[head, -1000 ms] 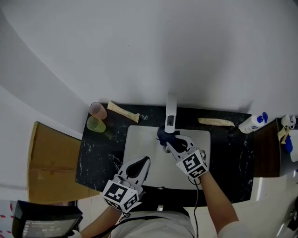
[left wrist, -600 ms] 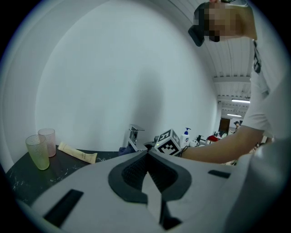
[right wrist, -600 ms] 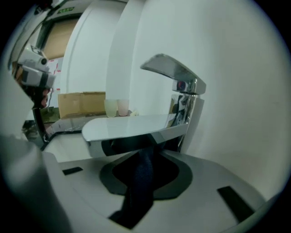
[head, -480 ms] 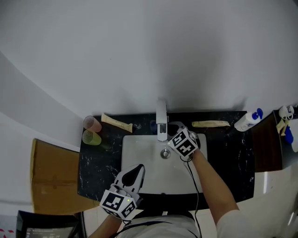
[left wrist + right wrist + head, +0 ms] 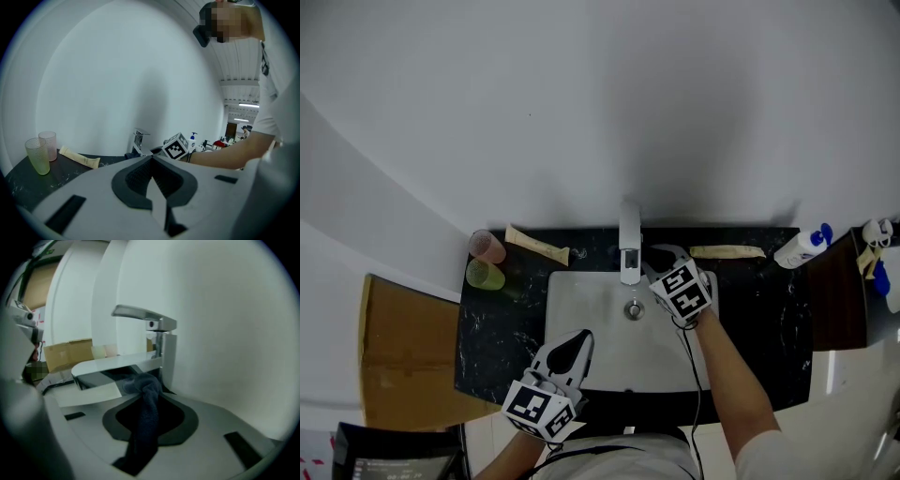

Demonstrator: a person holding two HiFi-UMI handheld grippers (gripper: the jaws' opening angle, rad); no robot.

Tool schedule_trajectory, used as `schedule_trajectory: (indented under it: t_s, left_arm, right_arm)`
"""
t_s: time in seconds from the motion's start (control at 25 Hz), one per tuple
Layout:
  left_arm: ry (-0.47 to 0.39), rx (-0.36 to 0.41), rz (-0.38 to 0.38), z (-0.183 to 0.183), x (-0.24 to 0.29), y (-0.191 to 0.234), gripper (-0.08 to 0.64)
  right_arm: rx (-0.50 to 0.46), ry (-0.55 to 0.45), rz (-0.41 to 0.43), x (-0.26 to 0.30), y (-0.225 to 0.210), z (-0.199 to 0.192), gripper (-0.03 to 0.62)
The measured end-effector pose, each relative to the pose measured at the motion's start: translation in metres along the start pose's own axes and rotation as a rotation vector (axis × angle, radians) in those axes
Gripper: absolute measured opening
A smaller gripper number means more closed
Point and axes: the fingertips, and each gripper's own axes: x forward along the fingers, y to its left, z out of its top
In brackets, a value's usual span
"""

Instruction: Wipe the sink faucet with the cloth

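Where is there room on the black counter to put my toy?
Left of the sink, the counter is bare in front of the green cup. Right of the sink, it is bare in front of the right tube. Crowded by the faucet, where the right claw holds the cloth.

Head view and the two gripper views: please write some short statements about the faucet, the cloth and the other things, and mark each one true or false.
1. The right gripper holds a dark cloth between its jaws, close to the faucet. True.
2. The left gripper grips the faucet. False: its jaws are shut on nothing, and it is at the near edge of the sink, apart from the faucet.
3. A green cup and a pink cup stand on the counter, left of the sink. True.
4. The white bottle stands beside the cups. False: it is at the counter's right end.
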Motion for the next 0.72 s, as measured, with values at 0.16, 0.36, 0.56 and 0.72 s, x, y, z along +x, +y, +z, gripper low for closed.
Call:
schedule_trajectory:
  t_s: [0.16,0.36,0.56,0.72]
  left_arm:
    - [-0.003,0.000,0.012,-0.001,-0.004,0.006,0.000]
    - [-0.001,-0.002,0.012,-0.003,-0.007,0.009,0.000]
    - [-0.005,-0.001,0.004,-0.004,-0.008,0.005,0.000]
    - [0.000,-0.003,0.014,0.000,-0.010,0.006,0.000]
  right_arm:
    - [-0.066,-0.001,0.042,0.021,0.031,0.011,0.077]
    - [0.018,-0.023,-0.072,0.007,-0.012,0.000,0.077]
    - [0.065,-0.014,-0.144,-0.016,-0.047,-0.015,0.077]
    - [0.019,-0.035,-0.061,-0.007,-0.019,-0.004,0.077]
